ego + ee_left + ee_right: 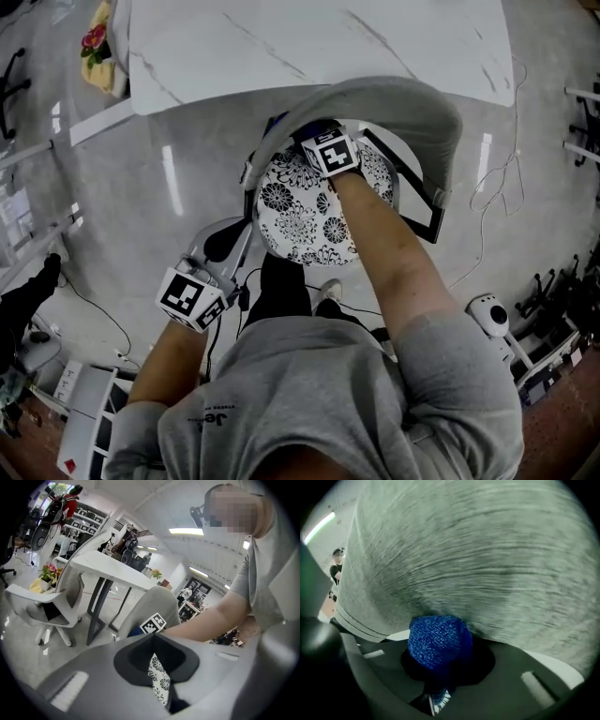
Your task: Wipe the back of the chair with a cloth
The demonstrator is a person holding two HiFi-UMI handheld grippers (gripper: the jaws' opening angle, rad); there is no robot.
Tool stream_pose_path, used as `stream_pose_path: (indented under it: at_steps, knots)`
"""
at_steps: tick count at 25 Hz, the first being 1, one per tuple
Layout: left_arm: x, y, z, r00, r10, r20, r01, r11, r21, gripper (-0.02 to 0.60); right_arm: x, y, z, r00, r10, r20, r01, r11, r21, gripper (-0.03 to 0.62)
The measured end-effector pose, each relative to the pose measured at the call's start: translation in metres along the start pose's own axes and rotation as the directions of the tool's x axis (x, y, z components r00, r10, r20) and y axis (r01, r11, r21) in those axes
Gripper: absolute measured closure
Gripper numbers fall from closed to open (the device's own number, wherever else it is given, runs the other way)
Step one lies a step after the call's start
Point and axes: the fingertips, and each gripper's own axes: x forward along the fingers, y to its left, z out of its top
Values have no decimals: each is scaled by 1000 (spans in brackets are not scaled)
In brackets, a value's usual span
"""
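Note:
The chair has a curved grey backrest and a round seat with a black-and-white flower print. My right gripper reaches over the seat and is shut on a bunched blue cloth, which presses against the inner face of the backrest. A corner of the cloth shows beside the backrest's left end. My left gripper sits low at the seat's left edge. Its jaws look closed on that edge, with a strip of the flower print between them.
A white marble-look table stands just beyond the chair, with flowers at its left end. Cables trail over the glossy floor to the right. A white office chair stands off to the left.

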Motion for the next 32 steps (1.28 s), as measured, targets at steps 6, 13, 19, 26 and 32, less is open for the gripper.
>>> stream_pose_path:
  at_steps: [6, 13, 19, 26, 32]
  knots:
    - [35, -17, 12, 997, -55, -54, 57, 997, 44, 523, -33, -93, -14, 986, -151, 73, 125, 951, 284, 534]
    - [75, -43, 15, 977, -148, -153, 166, 980, 108, 523, -93, -170, -64, 934, -341, 108, 212, 769, 603, 534]
    - [109, -82, 22, 955, -225, -195, 254, 957, 141, 523, -140, -199, -115, 892, -443, 92, 208, 583, 786, 535]
    - [124, -106, 30, 936, -276, -220, 313, 937, 156, 523, -183, -203, -158, 840, -539, 68, 175, 387, 905, 536]
    - [131, -124, 35, 929, -293, -225, 333, 928, 167, 523, -188, -190, -161, 881, -466, 84, 135, 416, 899, 536]
